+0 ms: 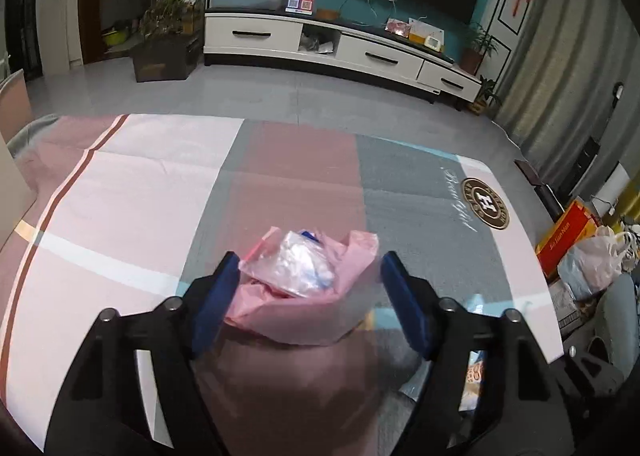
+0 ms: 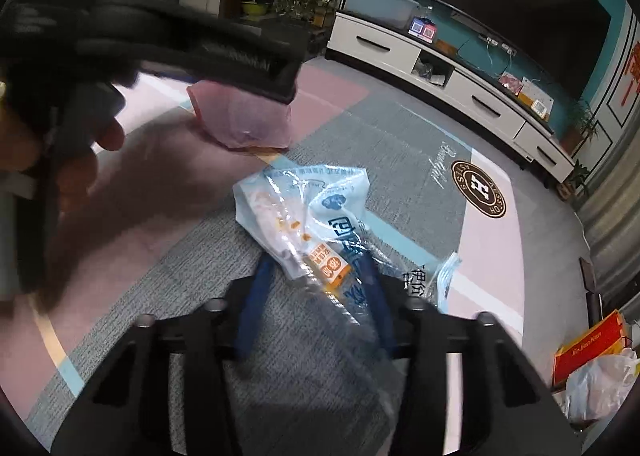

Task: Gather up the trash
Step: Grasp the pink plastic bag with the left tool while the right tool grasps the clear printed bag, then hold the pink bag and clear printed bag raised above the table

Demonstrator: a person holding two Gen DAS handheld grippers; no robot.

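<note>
A pink plastic bag (image 1: 296,312) with crumpled clear plastic (image 1: 296,264) on top lies on the patchwork tablecloth (image 1: 120,195). My left gripper (image 1: 310,288) stands open around it; the left blue pad touches the bag and the right pad stands just off it. In the right wrist view one of its fingers (image 2: 256,63) lies over the pink bag (image 2: 248,119), with a hand (image 2: 80,159) behind it. Nearer lies a clear, blue-printed plastic wrapper (image 2: 304,199). My right gripper (image 2: 316,276) has its blue pads closed in on the wrapper's near end, which drapes over the right pad.
Beyond the table's far edge is bare grey floor, then a white TV cabinet (image 1: 312,39) and a planter box (image 1: 164,51). On the floor to the right of the table sit a red carton (image 1: 568,236) and filled plastic bags (image 1: 596,260). Curtains hang along the right wall.
</note>
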